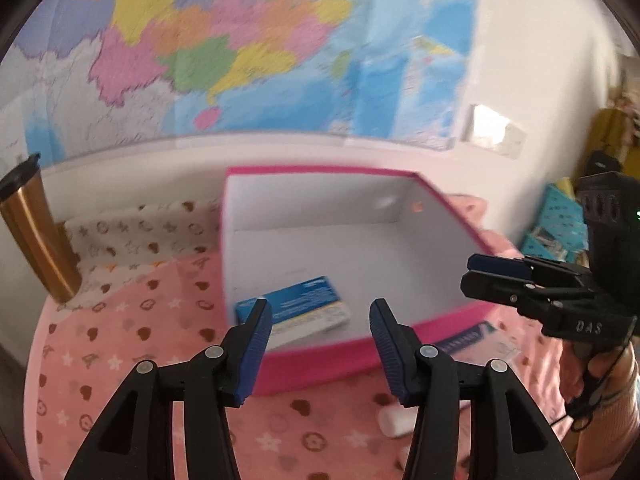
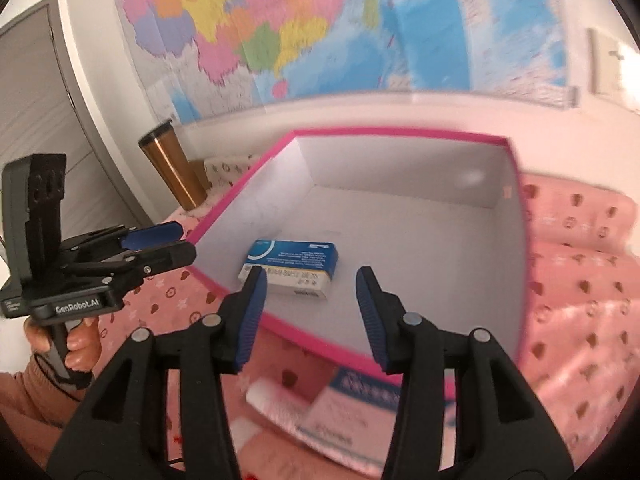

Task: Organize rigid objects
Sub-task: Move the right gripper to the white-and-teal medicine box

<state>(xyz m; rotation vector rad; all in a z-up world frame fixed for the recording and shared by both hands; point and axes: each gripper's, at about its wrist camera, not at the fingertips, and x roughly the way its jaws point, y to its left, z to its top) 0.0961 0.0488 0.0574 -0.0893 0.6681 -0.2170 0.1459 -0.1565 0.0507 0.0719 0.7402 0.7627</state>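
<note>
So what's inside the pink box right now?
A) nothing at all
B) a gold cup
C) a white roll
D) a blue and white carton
D: one blue and white carton lies flat on the white floor of the pink box; the gold cup stands outside it by the wall.

An open box (image 1: 352,332) sits on a blanket (image 1: 132,344), with a map (image 1: 224,40) on the wall behind it. Inside, a small carton (image 2: 290,268) lies flat on the floor of the box, toward its near left corner. A tumbler (image 1: 38,236) stands far left of the box, near the wall. On the blanket just before the near wall of the box lie a flat packet (image 2: 352,412) and a tube (image 2: 276,400), the tube to the packet's left.
</note>
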